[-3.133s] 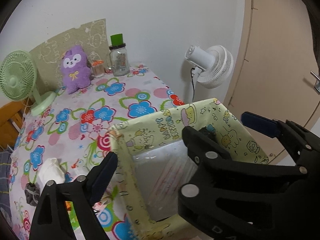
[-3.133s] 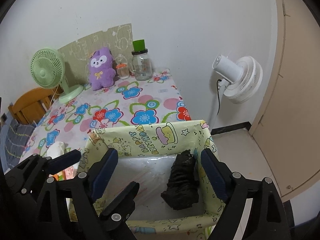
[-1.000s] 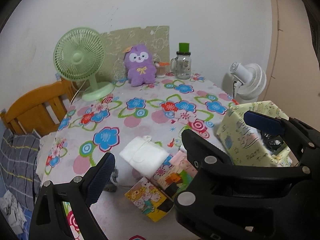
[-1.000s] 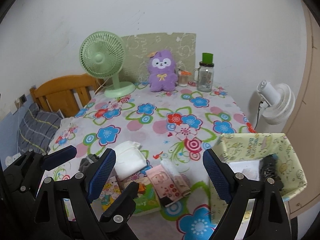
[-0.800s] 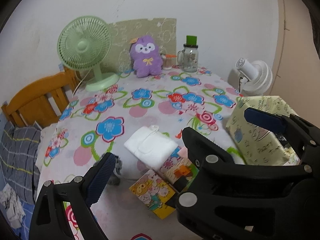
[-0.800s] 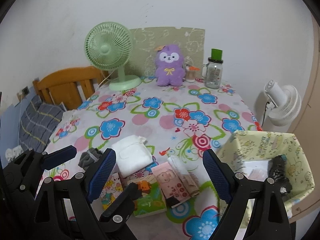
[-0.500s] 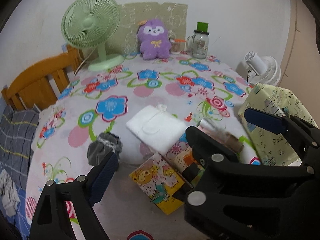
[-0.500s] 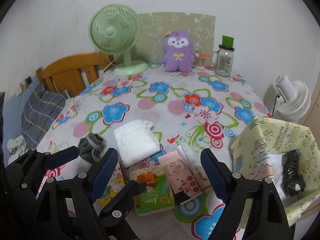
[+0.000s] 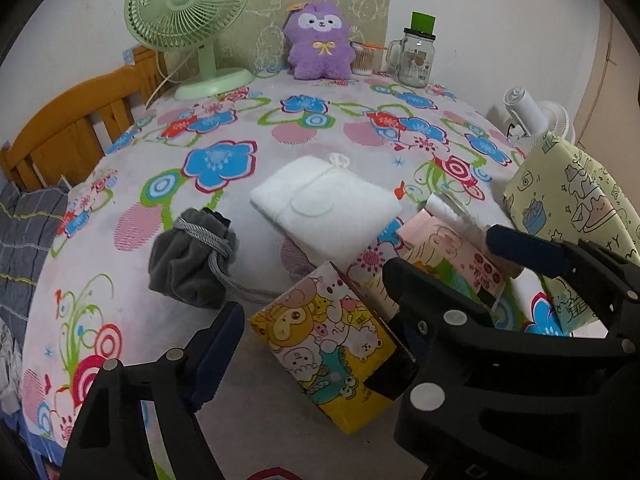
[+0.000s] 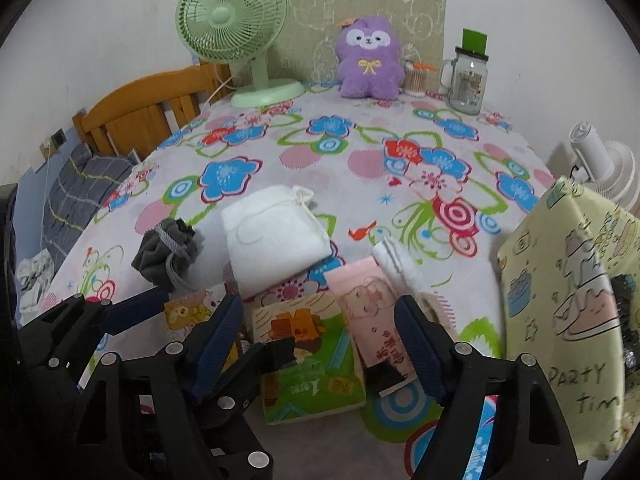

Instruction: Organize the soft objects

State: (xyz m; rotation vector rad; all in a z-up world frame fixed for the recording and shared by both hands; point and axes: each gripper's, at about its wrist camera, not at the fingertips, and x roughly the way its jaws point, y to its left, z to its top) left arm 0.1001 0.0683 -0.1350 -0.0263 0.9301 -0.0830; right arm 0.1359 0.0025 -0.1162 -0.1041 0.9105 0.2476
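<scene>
My left gripper [image 9: 360,276] hangs open over the near edge of the desk [image 9: 256,432]; its jaws have just been closing in a little, with the yellow cartoon tissue pack [image 9: 332,348] lying between and below them but not yet pinched. My right gripper [image 10: 320,332] is open too, its jaws likewise just narrowing, and it frames the green tissue pack [image 10: 308,364] with the pink pack [image 10: 372,320] just beside it; nothing is pressed there either. I judge this as the reach for the next pickup: both grippers are angled down at the cluster of soft packs, so the next move calls for lowering onto one pack each and squeezing across its short side. Further out, the folded white cloth [image 9: 324,204] overlaps the packs' far edge, and the grey drawstring pouch [image 9: 192,260] sits to its left, apart from the packs. The yellow patterned box [image 10: 572,304], where I take these to belong, stands at the right edge of the desk with a dark item already inside.
</scene>
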